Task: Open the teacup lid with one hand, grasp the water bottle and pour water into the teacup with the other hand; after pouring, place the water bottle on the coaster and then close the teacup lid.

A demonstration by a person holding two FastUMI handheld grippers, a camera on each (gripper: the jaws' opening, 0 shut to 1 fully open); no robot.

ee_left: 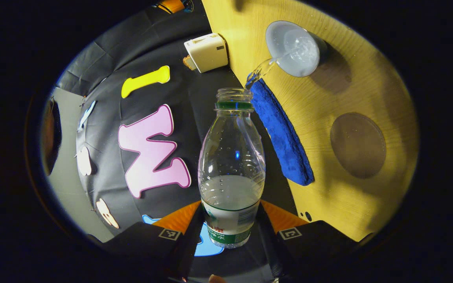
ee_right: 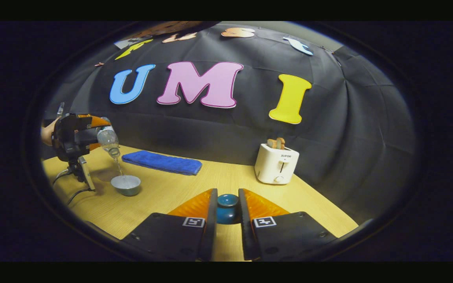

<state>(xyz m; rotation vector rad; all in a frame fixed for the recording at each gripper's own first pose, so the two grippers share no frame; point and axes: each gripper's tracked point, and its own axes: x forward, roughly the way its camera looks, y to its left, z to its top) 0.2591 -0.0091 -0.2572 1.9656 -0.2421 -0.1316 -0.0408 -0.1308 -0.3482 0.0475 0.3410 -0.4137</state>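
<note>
Left gripper view: we see the left gripper point(ee_left: 229, 230) at 6 o'clock, both fingers pressed on the base of a clear, uncapped water bottle point(ee_left: 231, 169), which is about one-third full. The bottle's mouth points toward 12 o'clock, and a thin stream of water point(ee_left: 261, 71) leaves it and lands in the pale teacup point(ee_left: 294, 49) at 1 o'clock on the wooden table point(ee_left: 328, 98). A folded blue towel point(ee_left: 281, 135) lies along the table edge just right of the bottle neck. At 3 o'clock we note a round brown coaster point(ee_left: 358, 144), bare. A white toaster point(ee_left: 207, 52) sits at 11 o'clock.

Right gripper view: at 9 o'clock we find the left gripper point(ee_right: 78, 135) tilting the bottle point(ee_right: 108, 140) above the teacup point(ee_right: 126, 184), with the towel point(ee_right: 162, 162) just to the right. At 6 o'clock the right gripper point(ee_right: 227, 214) is clamped on a dark blue teacup lid point(ee_right: 227, 208), held well apart from the cup. The toaster point(ee_right: 276, 163) stands at 4 o'clock.
</note>
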